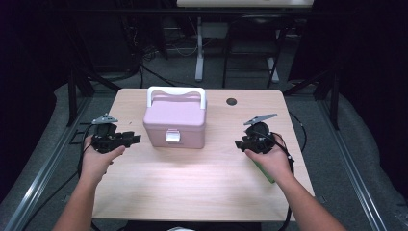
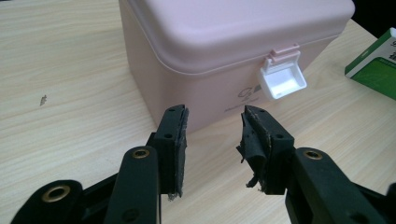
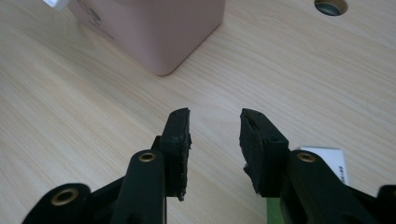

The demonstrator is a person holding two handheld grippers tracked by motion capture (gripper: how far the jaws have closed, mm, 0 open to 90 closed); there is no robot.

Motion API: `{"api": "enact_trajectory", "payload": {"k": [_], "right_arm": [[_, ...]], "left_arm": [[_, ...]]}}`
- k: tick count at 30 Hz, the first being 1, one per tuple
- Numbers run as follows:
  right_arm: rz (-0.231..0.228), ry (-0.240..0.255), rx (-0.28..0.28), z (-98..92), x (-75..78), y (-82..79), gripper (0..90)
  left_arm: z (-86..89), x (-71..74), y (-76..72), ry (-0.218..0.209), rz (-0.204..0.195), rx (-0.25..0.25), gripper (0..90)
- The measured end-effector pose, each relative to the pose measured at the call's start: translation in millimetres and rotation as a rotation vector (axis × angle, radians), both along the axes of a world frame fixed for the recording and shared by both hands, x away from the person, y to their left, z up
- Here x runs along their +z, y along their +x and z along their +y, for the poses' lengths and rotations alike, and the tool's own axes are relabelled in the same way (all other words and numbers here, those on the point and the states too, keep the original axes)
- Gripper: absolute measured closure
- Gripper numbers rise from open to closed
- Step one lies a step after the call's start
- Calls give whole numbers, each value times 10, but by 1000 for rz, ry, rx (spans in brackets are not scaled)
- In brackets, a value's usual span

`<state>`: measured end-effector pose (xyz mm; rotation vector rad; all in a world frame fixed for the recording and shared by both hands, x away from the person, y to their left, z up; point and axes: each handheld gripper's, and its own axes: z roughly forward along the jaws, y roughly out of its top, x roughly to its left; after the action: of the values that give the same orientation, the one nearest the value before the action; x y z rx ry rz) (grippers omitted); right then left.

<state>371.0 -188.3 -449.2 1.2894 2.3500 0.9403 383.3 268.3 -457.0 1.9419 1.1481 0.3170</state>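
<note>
We see the left gripper (image 2: pixel 212 122) with its jaws apart and empty, the pink storage box (image 2: pixel 224 51) just ahead; the right gripper (image 3: pixel 215 126), likewise gaping empty, has the box ahead-left.

Dark room, grey floor (image 1: pixel 346 159), white-legged desk (image 1: pixel 198 62) behind.

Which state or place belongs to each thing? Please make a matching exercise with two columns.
1. pink box
2. white latch
3. green carton
4. left gripper

A. lies flat beside the person's right hand
B. flipped up
C. jaws apart, nothing between them
D. lid down, middle of the table

Pairs: 1-D, 2-B, 3-A, 4-C
</note>
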Motion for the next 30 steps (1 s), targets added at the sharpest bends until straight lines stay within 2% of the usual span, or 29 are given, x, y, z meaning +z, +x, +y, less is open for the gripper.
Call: {"api": "enact_trajectory", "payload": {"k": [2, 8, 10, 13, 16, 19, 24, 27, 30], "right_arm": [[4, 6, 4, 50, -37, 35, 618], [22, 12, 16, 198, -116, 143, 587], [16, 12, 18, 242, -124, 164, 590], [0, 24, 28, 330, -131, 197, 614], [-20, 17, 36, 425, -147, 240, 608], [-24, 23, 27, 491, -158, 282, 606], [-32, 35, 5, 574, -188, 396, 619], [-30, 58, -11, 604, -223, 468, 624], [-24, 62, -20, 638, -280, 533, 624]], "left_arm": [[9, -11, 29, 1, 13, -13, 602], [61, -53, 126, 1, 2, 0, 602], [83, -63, 158, 15, 0, 1, 602], [104, -89, 228, -15, -6, -7, 602], [100, -121, 295, -5, -18, 7, 614], [91, -166, 361, 22, -11, 12, 633], [63, -248, 441, 49, -34, 26, 686], [65, -288, 489, 37, -39, 37, 707], [63, -331, 546, 31, -36, 57, 719]]}}
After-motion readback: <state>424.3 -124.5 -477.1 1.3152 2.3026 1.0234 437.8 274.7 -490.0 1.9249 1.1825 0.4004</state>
